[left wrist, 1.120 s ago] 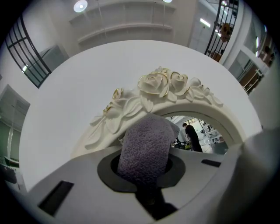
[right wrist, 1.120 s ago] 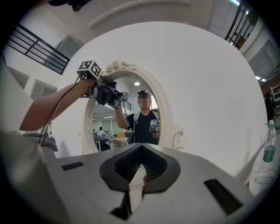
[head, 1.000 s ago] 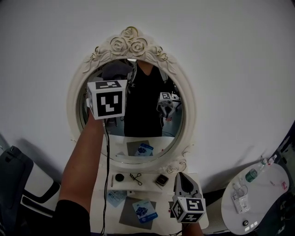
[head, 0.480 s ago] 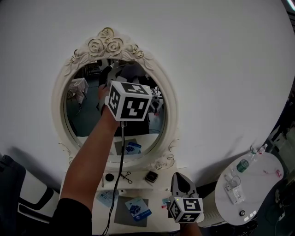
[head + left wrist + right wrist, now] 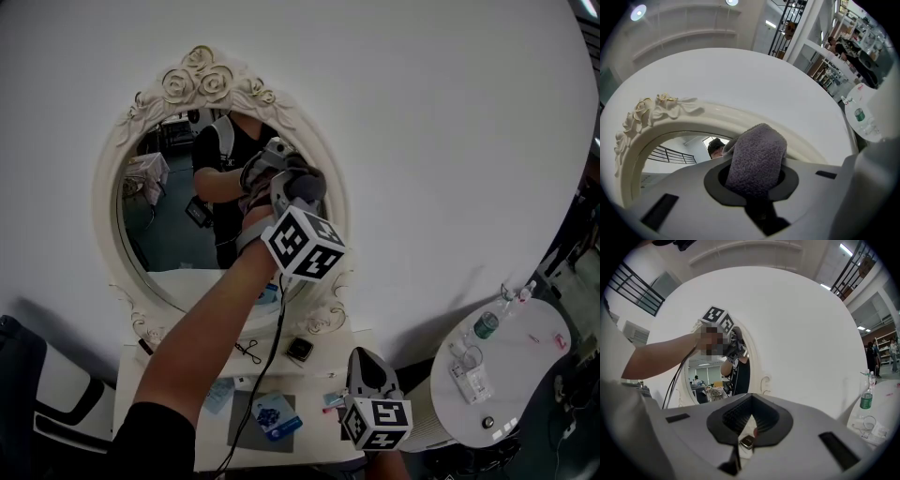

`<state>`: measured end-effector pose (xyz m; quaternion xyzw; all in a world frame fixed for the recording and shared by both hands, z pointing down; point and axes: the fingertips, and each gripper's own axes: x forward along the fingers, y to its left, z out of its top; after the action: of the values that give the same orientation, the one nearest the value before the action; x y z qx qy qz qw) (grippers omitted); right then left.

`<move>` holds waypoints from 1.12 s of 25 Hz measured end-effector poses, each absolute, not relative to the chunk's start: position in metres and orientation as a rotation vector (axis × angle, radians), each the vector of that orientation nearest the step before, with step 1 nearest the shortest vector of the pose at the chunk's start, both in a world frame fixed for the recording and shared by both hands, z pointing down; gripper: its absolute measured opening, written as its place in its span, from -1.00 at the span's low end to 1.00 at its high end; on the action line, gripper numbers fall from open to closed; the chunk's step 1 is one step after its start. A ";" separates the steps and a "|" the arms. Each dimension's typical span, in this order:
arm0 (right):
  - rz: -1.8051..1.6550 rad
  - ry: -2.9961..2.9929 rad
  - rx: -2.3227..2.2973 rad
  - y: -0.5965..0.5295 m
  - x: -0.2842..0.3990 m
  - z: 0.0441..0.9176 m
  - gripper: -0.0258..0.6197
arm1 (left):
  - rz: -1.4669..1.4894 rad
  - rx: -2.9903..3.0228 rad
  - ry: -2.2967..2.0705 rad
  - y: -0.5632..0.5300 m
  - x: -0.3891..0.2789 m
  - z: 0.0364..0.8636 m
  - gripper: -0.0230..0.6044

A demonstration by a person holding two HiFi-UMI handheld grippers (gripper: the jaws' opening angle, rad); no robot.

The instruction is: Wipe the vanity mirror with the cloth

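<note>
At the far left a dark chair point(image 5: 21, 370) stands against the white wall. Next to it hangs the vanity mirror point(image 5: 120, 141), an oval in a cream frame with carved roses at the top. The glass reflects a person in dark clothes and the room behind.

A bare forearm point(image 5: 202, 337) reaches up from below and carries the left gripper point(image 5: 284, 186) to the right side of the glass, just inside the frame. Its jaws are pinched on a grey terry cloth point(image 5: 757, 152), which bulges out of them in a thick fold. The cloth sits at the frame's inner edge, high on the mirror's right half. It seems to be pressed against the glass, though from where I stand I can't swear that it touches.

Below the mirror is a white vanity table point(image 5: 323, 448). A small black clip point(image 5: 247, 352), a little dark square box point(image 5: 299, 350) and a blue-and-white packet point(image 5: 278, 415) on a grey mat lie on it.

Over the table's right end hangs the right gripper point(image 5: 364, 361), low and well apart from the mirror. Its jaws are drawn together with nothing caught between them.

Farther right stands a round white side table point(image 5: 530, 370) with a green-capped bottle point(image 5: 485, 324) near its back edge.
</note>
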<state>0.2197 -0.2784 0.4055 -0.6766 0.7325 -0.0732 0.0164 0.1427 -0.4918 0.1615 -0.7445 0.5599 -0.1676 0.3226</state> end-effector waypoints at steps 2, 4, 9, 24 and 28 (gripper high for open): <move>-0.227 2.285 -2.101 -0.277 0.218 0.406 -0.91 | -0.473 -1.934 1.444 -0.492 0.148 0.173 -0.75; -0.228 2.294 -2.097 -0.276 0.216 0.406 -0.91 | -0.474 -1.919 1.441 -0.492 0.147 0.175 -0.75; -0.240 2.325 -2.078 -0.279 0.208 0.410 -0.91 | -0.365 -1.935 1.556 -0.492 0.104 0.151 -0.75; -0.153 2.572 -1.892 -0.299 0.115 0.405 -0.91 | -0.187 -1.739 2.107 -0.491 -0.156 0.141 -0.75; -0.144 2.597 -1.867 -0.300 0.102 0.404 -0.91 | -0.091 -1.813 2.219 -0.491 -0.195 0.154 -0.75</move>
<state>0.1019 -0.2996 0.4045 -0.5829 0.8108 -0.0450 -0.0300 -0.1951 -0.4907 0.1538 -0.6265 0.7667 -0.0314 0.1367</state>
